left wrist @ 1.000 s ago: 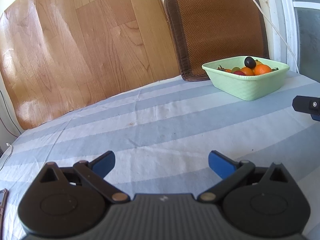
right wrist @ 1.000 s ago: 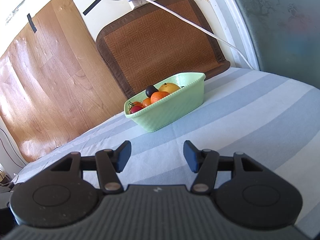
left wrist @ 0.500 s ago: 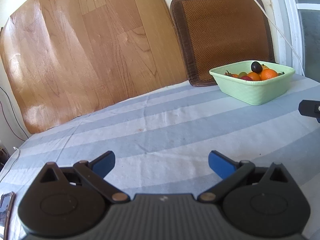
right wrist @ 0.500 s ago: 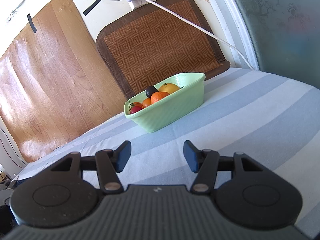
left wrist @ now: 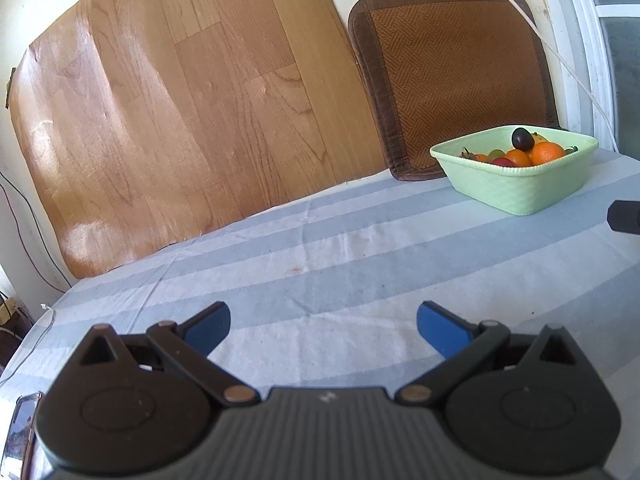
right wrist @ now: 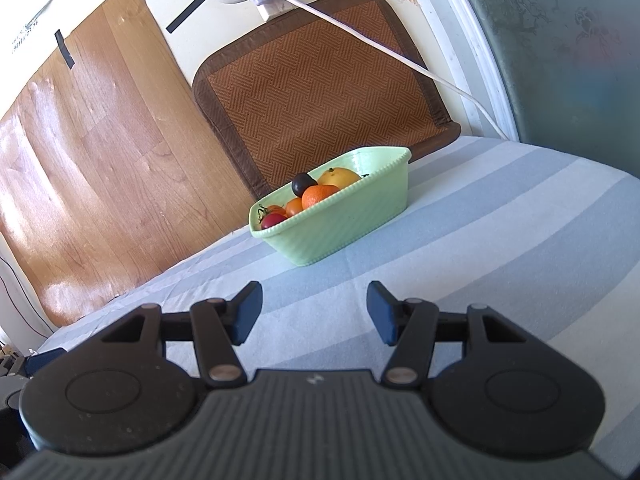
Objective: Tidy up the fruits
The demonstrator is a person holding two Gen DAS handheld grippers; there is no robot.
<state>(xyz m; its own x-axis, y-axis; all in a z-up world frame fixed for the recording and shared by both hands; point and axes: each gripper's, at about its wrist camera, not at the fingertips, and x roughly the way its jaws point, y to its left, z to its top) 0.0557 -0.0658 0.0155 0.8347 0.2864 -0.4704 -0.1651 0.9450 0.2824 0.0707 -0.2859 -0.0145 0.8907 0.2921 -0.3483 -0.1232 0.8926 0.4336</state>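
A pale green basket [left wrist: 516,184] stands at the far right of the striped table; it also shows in the right wrist view [right wrist: 344,220]. It holds oranges [left wrist: 547,153], a dark plum [left wrist: 522,139] on top, a red fruit [right wrist: 272,220] and a yellow-orange fruit [right wrist: 338,177]. My left gripper [left wrist: 323,330] is open and empty, low over the cloth, well short and left of the basket. My right gripper [right wrist: 314,312] is open and empty, a short way in front of the basket. A dark part of the right gripper [left wrist: 624,222] shows at the left wrist view's right edge.
The table has a blue and white striped cloth [left wrist: 360,248]. A wood-grain board [left wrist: 180,112] and a brown woven mat [left wrist: 452,72] lean on the wall behind it. A white cable [right wrist: 380,48] hangs from a power strip. A phone-like object [left wrist: 20,432] lies at the near left.
The left gripper has drawn back and turned a little, so the basket sits lower and farther right in its view. The right gripper has not moved. Both stay open.
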